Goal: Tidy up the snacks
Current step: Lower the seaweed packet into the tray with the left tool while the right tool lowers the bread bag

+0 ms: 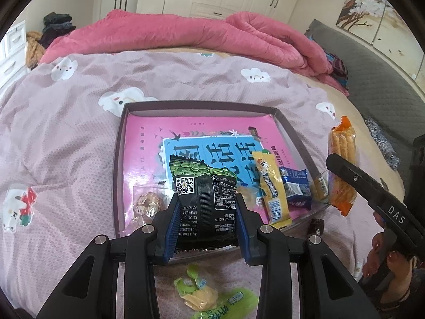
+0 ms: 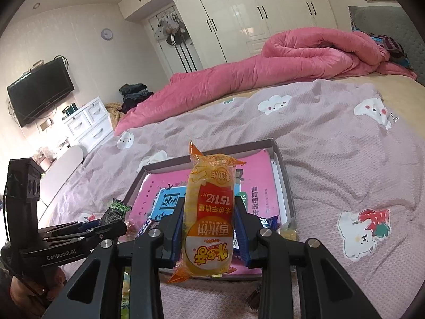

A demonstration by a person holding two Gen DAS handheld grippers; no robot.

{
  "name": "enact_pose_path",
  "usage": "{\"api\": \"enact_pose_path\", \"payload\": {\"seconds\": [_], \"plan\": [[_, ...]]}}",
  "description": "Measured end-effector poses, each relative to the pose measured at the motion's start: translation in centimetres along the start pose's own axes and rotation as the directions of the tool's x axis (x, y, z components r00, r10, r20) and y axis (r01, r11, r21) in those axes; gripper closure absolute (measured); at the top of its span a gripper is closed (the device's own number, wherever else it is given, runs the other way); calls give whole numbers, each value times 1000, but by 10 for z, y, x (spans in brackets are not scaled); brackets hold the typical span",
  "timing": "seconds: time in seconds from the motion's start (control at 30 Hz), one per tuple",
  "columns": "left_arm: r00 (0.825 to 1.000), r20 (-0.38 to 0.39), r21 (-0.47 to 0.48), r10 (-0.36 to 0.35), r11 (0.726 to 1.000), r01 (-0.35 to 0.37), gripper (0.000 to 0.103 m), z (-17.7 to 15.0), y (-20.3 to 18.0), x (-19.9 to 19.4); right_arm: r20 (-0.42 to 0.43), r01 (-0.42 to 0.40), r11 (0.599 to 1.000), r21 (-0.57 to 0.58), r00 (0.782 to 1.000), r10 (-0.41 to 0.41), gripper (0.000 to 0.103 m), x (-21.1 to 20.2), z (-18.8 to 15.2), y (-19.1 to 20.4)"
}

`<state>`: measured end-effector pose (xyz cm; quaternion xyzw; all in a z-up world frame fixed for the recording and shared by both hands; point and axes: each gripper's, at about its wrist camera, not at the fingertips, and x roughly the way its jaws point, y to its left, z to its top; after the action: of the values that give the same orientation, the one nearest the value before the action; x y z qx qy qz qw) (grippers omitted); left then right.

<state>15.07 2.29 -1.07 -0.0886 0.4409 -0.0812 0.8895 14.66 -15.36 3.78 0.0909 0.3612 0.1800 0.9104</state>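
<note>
My left gripper [image 1: 208,207] is shut on a black and green snack bag [image 1: 205,199], held upright over the near edge of a shallow box [image 1: 202,107] with a pink bottom. The box holds a yellow bar [image 1: 272,186], a blue packet [image 1: 296,187] and a clear-wrapped brown cake [image 1: 147,203]. My right gripper [image 2: 209,212] is shut on a yellow and orange rice cracker pack [image 2: 209,212], held upright above the box [image 2: 285,186]. That pack also shows in the left wrist view [image 1: 341,164], at the box's right side. The left gripper also shows in the right wrist view [image 2: 106,222].
Green-wrapped snacks [image 1: 204,296] lie on the pink cloud-print bedspread [image 1: 66,138] in front of the box. A small dark candy [image 1: 316,226] lies by the box's near right corner. A rolled pink quilt [image 1: 186,30] lies across the far side of the bed.
</note>
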Motion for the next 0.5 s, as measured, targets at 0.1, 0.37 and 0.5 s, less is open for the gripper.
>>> {"api": "enact_pose_path", "payload": {"seconds": [0.1,0.37,0.5], "plan": [[1000,-13,-4,-2,1000,2,64,-1,1,6,-16,10,1000,-3,1000,-10,69,10,0,-2],[999,-32,-1,10,1000,-10,64,-2,-1,18,-57,25,1000,-6,998,-25,69,33,-2,-5],[999,-40,8,8,1000,-7,64,-4,-2,23,-81,33,999,-7,996,-34,69,42,-5,-6]]}}
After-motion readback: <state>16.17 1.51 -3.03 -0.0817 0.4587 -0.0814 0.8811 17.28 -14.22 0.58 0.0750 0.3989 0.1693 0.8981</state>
